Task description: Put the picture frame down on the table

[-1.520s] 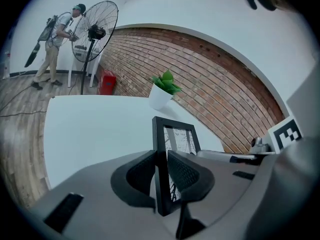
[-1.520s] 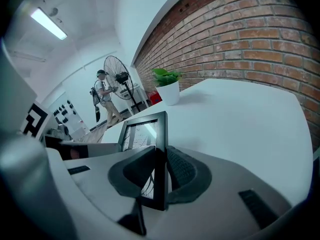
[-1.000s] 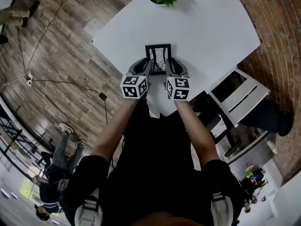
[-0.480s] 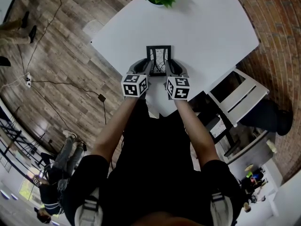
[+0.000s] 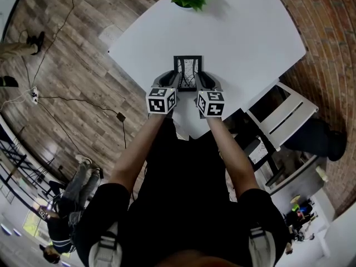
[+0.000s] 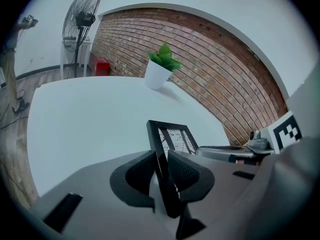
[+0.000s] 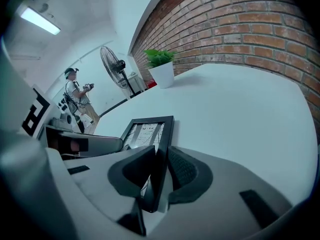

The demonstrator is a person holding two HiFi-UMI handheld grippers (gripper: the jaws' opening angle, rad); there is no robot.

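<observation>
Barely anything moves over the last second, the cubes just creep a touch. The left tool [image 6: 162,170] pinches one side of the picture frame [image 5: 187,71] and the right tool [image 7: 160,168] pinches the other. It's over the near part of the desk [image 5: 245,32]. Can't tell if it's touching, so I'd say it's not set down yet.
</observation>
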